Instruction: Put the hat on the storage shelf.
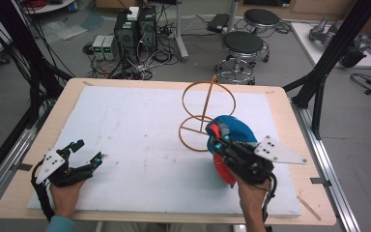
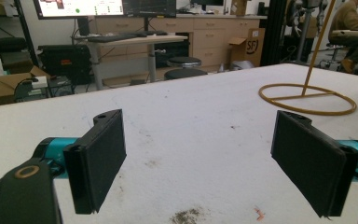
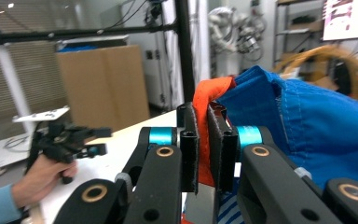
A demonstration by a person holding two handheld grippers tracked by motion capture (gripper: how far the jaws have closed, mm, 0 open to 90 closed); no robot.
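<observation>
- Table (image 1: pixel 290 145) with pale wooden rim, topped by a white foam sheet (image 1: pixel 140 140) covering most of it, faintly stained near the middle.
- Blue and orange cap (image 1: pixel 232 133), held in the air above the right half of the sheet, just near of the wire stand; orange brim edge (image 3: pixel 204 126) pinched between the black jaws in the right gripper view, blue crown spreading out to the right of them.
- Gold wire stand (image 1: pixel 204 116), upright on the sheet right of centre, toward the far edge: flat ring base with a crossbar, slanted post, second ring standing on top; base ring and post also at far right in the left gripper view (image 2: pixel 307 98).
- Right gripper (image 1: pixel 222 145), in the right hand, clamped tight on the cap's orange edge.
- Left gripper (image 1: pixel 88 153), in the left hand at the near left corner of the sheet, low over it, jaws spread wide with only bare sheet between them.
</observation>
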